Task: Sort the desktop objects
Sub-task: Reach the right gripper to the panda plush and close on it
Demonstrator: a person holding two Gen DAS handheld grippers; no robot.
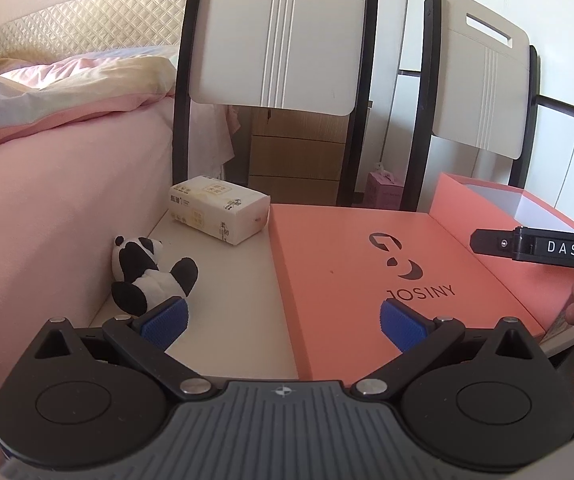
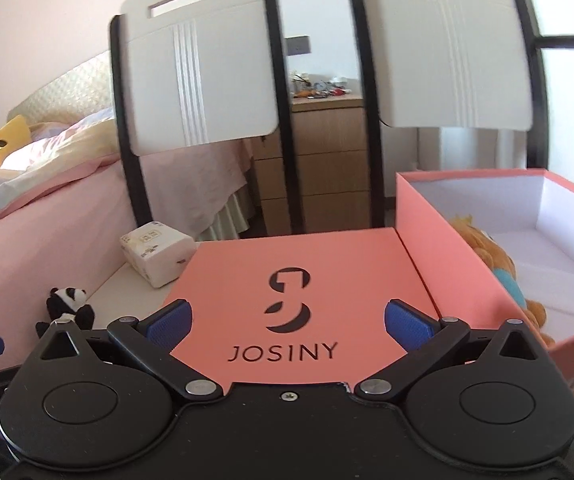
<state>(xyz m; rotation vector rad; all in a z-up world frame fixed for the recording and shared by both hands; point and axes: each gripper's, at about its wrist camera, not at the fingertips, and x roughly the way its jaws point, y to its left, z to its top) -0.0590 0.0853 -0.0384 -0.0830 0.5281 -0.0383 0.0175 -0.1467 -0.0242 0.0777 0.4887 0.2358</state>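
Left gripper [image 1: 283,320]: jaws wide, empty, lower centre.
Right gripper [image 2: 289,320]: jaws wide, empty.
Panda toy [image 1: 149,274]: tabletop [image 1: 239,304], left.
Orange plush [image 2: 499,264]: inside pink box [image 2: 447,248], right.

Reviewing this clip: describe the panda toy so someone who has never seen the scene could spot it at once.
Start at the big coral lid printed JOSINY, lying flat on the white desk. On the bare strip between it and the pink bed sits the panda toy, nearer the camera than the tissue pack. It is the only black-and-white plush there.

black grippers [image 1: 283,322] w/ blue pads [image 1: 166,322]
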